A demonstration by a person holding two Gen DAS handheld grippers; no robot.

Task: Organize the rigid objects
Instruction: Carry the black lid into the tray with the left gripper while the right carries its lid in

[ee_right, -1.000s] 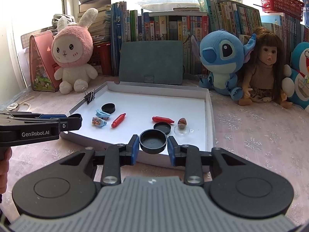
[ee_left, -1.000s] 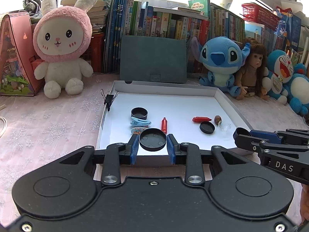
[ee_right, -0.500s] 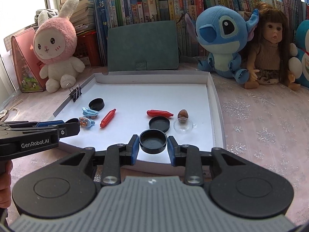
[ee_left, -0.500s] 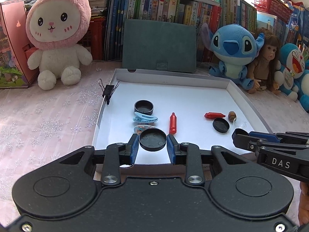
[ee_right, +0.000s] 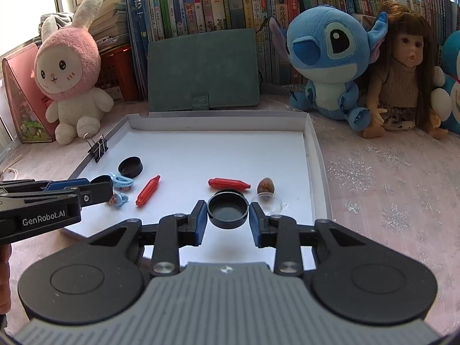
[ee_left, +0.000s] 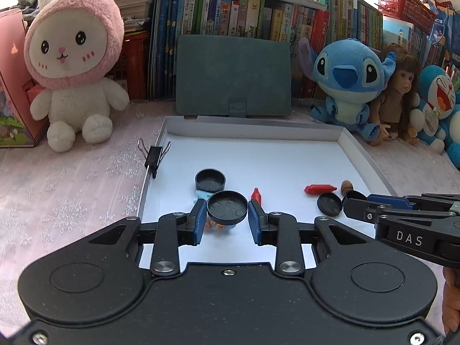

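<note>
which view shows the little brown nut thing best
The right wrist view: the brown nut sits clear on the white tray, beside a clear dome. In the left wrist view the nut is smaller, with the right gripper's fingertip just in front.

Matt black plastic cap (ee_left: pixel 227 207), glossy red plastic pieces (ee_right: pixel 148 190), smooth white paperboard tray (ee_right: pixel 313 155).

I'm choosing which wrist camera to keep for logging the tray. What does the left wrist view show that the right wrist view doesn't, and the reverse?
Only the left wrist view: the left claw gripping its black cap head-on, and the red basket above the books.

Only the right wrist view: the right claw gripping its own black cap, and the clear dome below the nut.

Both: the white tray, two red crayons, a loose black cap, the binder clip, the pink bunny and blue plush.
</note>
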